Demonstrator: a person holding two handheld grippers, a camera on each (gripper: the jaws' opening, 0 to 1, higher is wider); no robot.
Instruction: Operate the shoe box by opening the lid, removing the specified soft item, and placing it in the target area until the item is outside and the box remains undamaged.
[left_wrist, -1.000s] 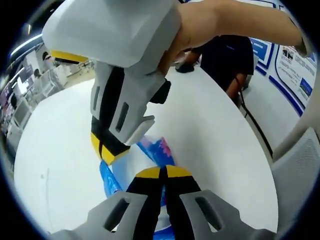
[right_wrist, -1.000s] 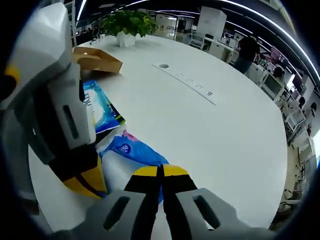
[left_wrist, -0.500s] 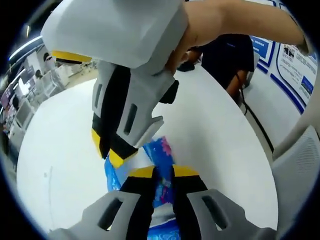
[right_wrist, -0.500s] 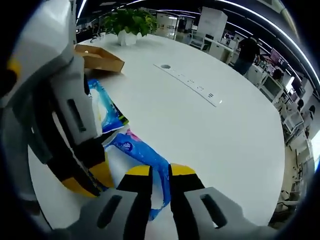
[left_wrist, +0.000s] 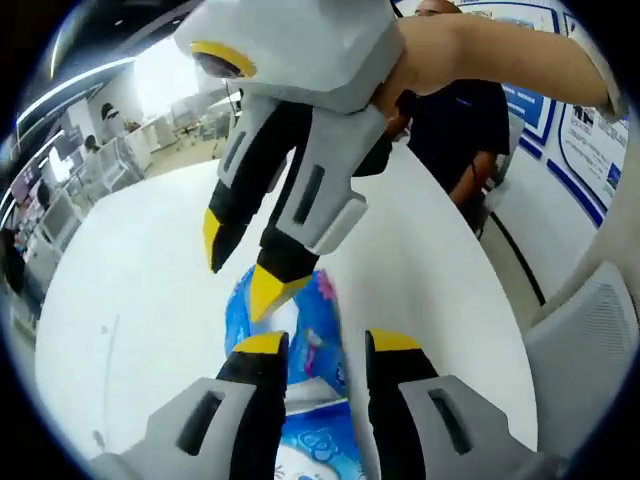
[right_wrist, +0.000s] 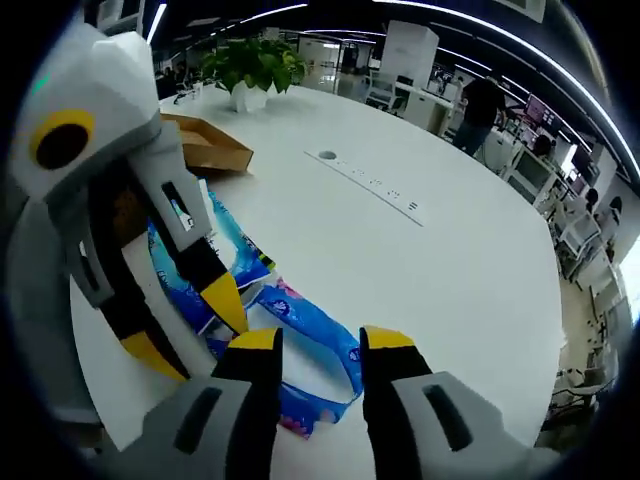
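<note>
A blue soft pack with pink print (left_wrist: 318, 312) lies flat on the white table (left_wrist: 130, 300). My left gripper (left_wrist: 327, 343) stands open just over it, one jaw on each side, holding nothing. My right gripper (left_wrist: 242, 262) comes down from above, open too, its tips just above the pack's far end. In the right gripper view the same blue pack (right_wrist: 322, 328) lies between the jaws of my open right gripper (right_wrist: 320, 339). My left gripper (right_wrist: 188, 328) hangs open at the left over a second blue and white pack (right_wrist: 232, 255). The brown shoe box (right_wrist: 208, 148) lies behind, lid open.
A potted plant (right_wrist: 255, 62) stands at the table's far side, and a socket strip (right_wrist: 368, 182) is set into the table top. A person in dark clothes (left_wrist: 455, 115) stands at the table edge. A grey chair (left_wrist: 590, 340) is at the right. Desks and people fill the room behind.
Both grippers have gone from shut to open and let go of the blue pack, which now lies flat. Both have lifted a little off the table.
</note>
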